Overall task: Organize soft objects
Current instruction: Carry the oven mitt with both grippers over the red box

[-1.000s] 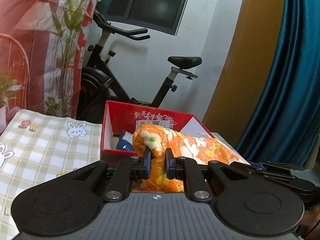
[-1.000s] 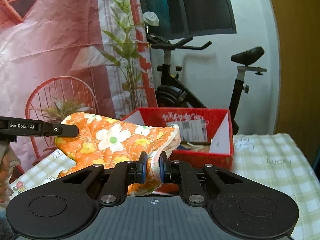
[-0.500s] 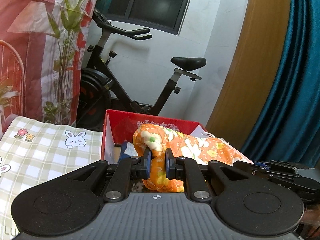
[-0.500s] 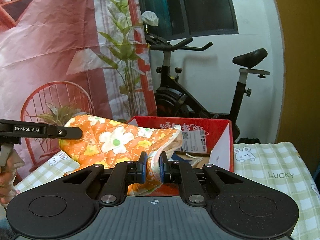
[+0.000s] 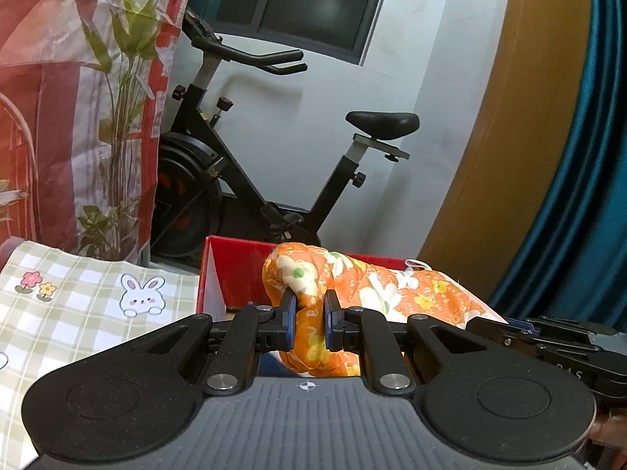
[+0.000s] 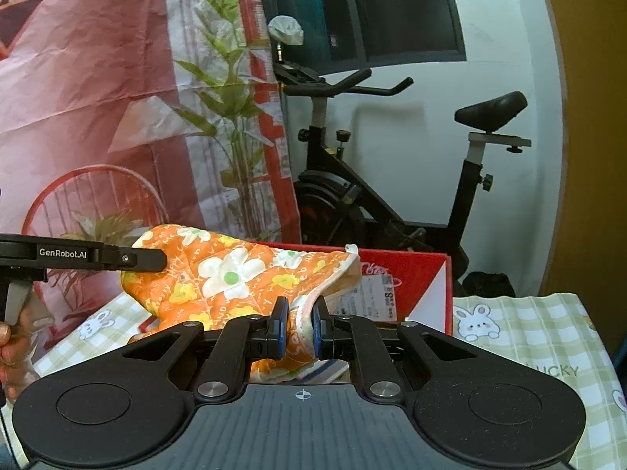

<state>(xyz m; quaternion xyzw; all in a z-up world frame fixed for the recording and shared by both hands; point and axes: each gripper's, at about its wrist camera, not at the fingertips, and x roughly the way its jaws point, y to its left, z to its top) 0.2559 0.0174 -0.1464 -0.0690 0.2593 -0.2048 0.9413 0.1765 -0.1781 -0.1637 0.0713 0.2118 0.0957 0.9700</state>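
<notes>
An orange quilted cloth with white and yellow flowers (image 5: 376, 290) hangs between my two grippers, above the open red cardboard box (image 5: 231, 274). My left gripper (image 5: 307, 319) is shut on one end of the cloth. My right gripper (image 6: 299, 323) is shut on the white-edged other end of the cloth (image 6: 235, 274). The red box (image 6: 415, 286) lies just behind the cloth in the right wrist view. The left gripper's finger also shows at the left of the right wrist view (image 6: 98, 257). The box's contents are mostly hidden by the cloth.
The box stands on a table with a green checked cloth with rabbit prints (image 5: 98, 305), also in the right wrist view (image 6: 529, 337). A black exercise bike (image 5: 274, 164) stands behind the table. A red printed curtain (image 6: 98, 98) hangs at the left, a teal curtain (image 5: 580, 156) at the right.
Both grippers have moved forward with the cloth toward and over the red box. The box now sits lower and nearer in both views. Both grips are unchanged.
</notes>
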